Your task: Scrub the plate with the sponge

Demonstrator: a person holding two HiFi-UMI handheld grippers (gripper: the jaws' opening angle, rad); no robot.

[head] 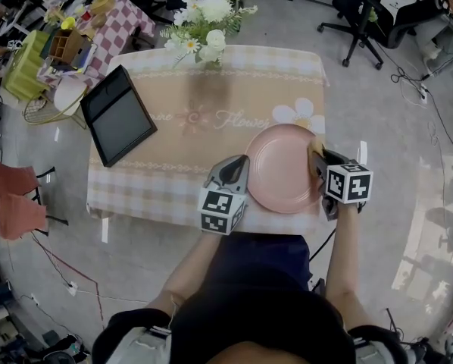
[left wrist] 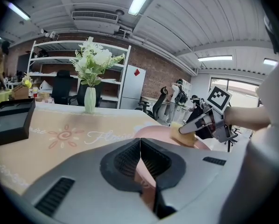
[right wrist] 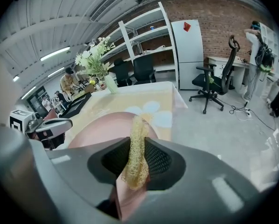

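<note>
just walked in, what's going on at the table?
A person works with a gripper in each hand. The left gripper is clamped on the near-left rim of the pink plate, which lies on the table. The right gripper holds a yellow sponge at the plate's right edge.

Table under a beige checked cloth with flower print [head: 211, 120]. At the far edge, upright: a pale green vase of white flowers [left wrist: 89, 99]. At the left edge, lying askew: a black flat rectangular slab [head: 118, 115], possibly a tablet; the view is too coarse to tell. On the grey floor past the far right corner: a black swivel office chair [head: 360, 12]. Against the brick wall: a tall white refrigerator [left wrist: 130, 85] beside white open metal shelving [left wrist: 51, 62].
</note>
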